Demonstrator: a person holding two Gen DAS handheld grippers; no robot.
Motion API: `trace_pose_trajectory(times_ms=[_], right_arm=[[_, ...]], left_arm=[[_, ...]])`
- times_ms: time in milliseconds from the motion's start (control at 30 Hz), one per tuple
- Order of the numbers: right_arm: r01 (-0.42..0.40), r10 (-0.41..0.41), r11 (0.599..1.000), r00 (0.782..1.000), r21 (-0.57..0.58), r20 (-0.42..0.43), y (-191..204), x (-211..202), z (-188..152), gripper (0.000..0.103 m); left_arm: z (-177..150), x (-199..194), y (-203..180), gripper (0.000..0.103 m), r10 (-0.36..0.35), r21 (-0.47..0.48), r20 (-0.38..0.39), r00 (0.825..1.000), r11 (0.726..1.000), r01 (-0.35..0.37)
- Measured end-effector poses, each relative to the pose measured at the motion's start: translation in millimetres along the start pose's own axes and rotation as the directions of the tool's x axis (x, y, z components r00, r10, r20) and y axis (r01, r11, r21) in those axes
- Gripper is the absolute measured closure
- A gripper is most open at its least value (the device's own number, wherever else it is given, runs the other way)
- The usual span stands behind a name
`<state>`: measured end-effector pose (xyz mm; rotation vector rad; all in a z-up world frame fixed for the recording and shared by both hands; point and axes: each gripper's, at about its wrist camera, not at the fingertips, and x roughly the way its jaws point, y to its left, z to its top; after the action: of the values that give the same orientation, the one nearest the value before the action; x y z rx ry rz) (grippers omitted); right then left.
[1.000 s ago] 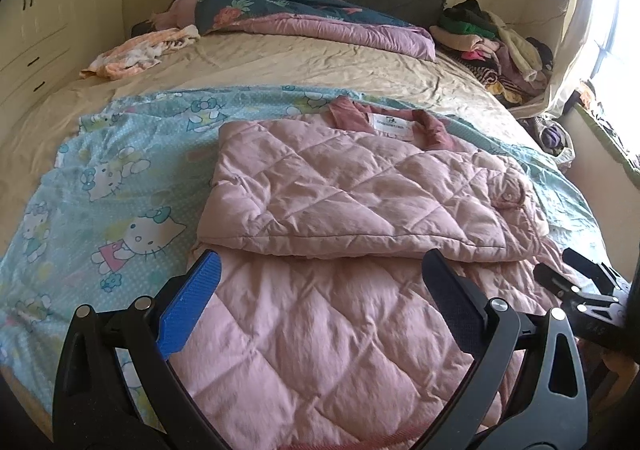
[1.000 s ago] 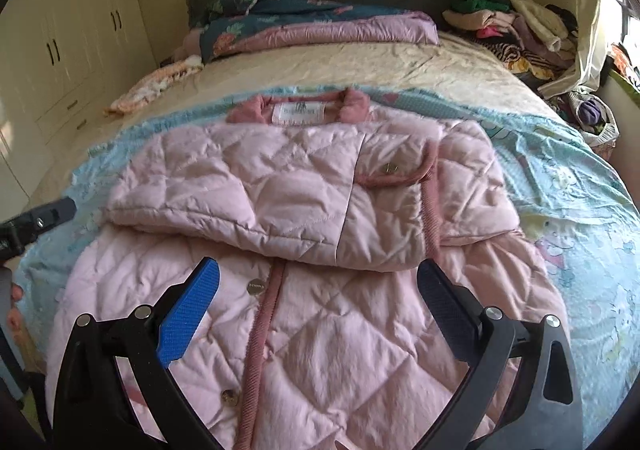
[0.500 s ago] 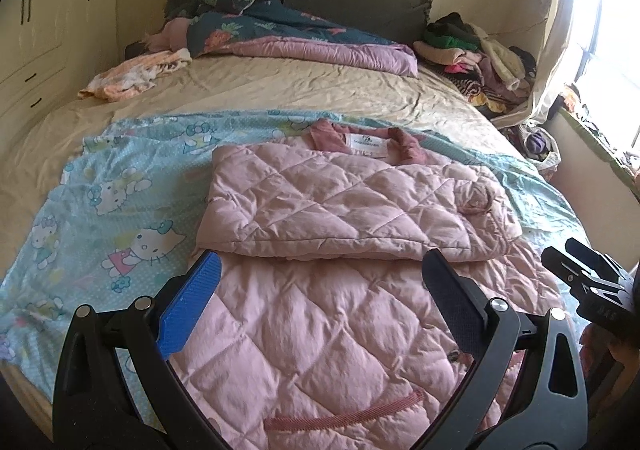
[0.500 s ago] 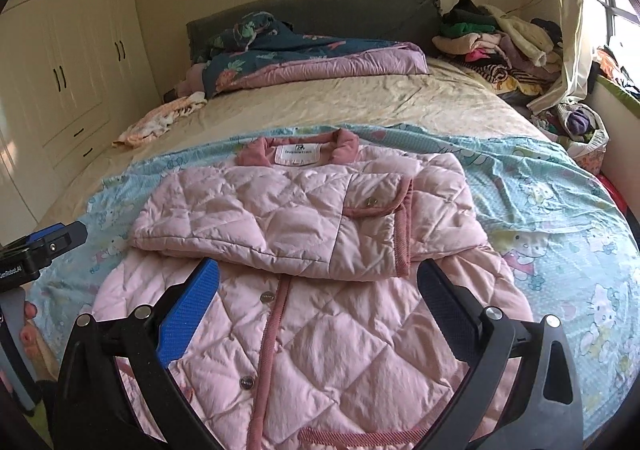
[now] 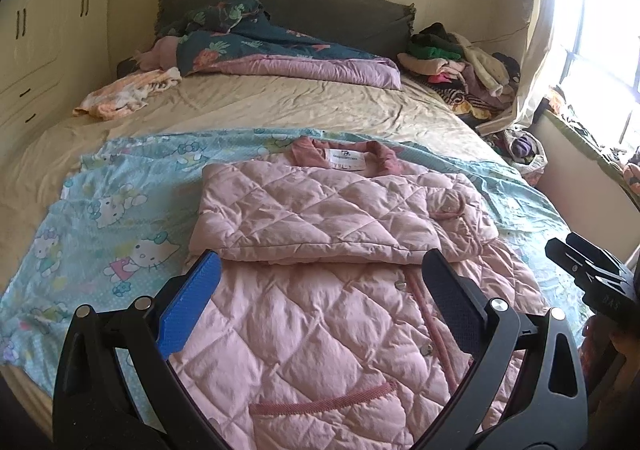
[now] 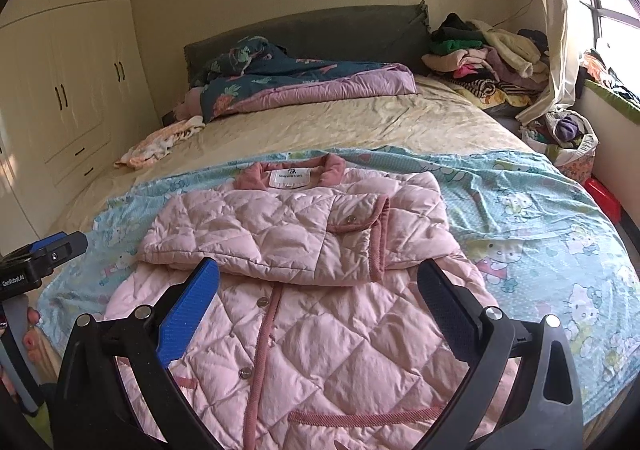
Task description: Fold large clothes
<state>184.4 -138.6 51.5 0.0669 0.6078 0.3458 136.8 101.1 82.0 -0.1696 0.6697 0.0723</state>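
Both jaws spread wide and empty above a pink quilted padded jacket (image 5: 320, 246) on the bed.

Left gripper (image 5: 320, 306) and right gripper (image 6: 318, 304) each hover over the jacket's near half, their 2 fingers apart and holding nothing. It lies front-up on a light-blue cartoon-cat print sheet (image 6: 532, 218) spread across the near part of the beige-sheeted bed (image 5: 280, 106), its sleeves folded across the chest and the darker pink collar (image 6: 292, 174) toward the far side. A dark floral and purple quilt (image 6: 312, 86) is bunched at the grey headboard (image 6: 320, 30), and a heap of mixed clothes (image 6: 488, 54) sits at the far right.
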Motion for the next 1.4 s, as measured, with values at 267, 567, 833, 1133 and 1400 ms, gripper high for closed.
trace_pose_trajectory(times_ms=[267,567,833,1133,1400], right_arm=[[-0.011,0.011,1.0,1.0,-0.001,0.026,-7,-19,-5,0.004],[-0.02,0.02,1.0,0.998,-0.005,0.051,-13,-38,-13,0.004],[-0.024,0.024,1.0,0.998,-0.004,0.053,-21,-47,-22,0.004],[-0.017,0.018,1.0,0.999,-0.006,0.031,-29,-51,-33,0.004],[-0.002,0.002,1.0,1.0,-0.004,0.003,-40,-54,-45,0.004]], left_arm=[[-5,-17,-9,0.009,0.0,0.013,0.028,1.0,1.0,0.0],[-19,-29,-12,0.009,-0.006,0.017,0.037,0.999,1.0,0.005],[-35,-32,-11,0.009,0.009,0.01,0.026,1.0,1.0,-0.01],[-49,-35,-11,0.009,0.02,0.017,0.013,1.0,1.0,-0.02],[-62,-32,-10,0.009,0.033,0.023,-0.009,0.999,0.999,-0.033]])
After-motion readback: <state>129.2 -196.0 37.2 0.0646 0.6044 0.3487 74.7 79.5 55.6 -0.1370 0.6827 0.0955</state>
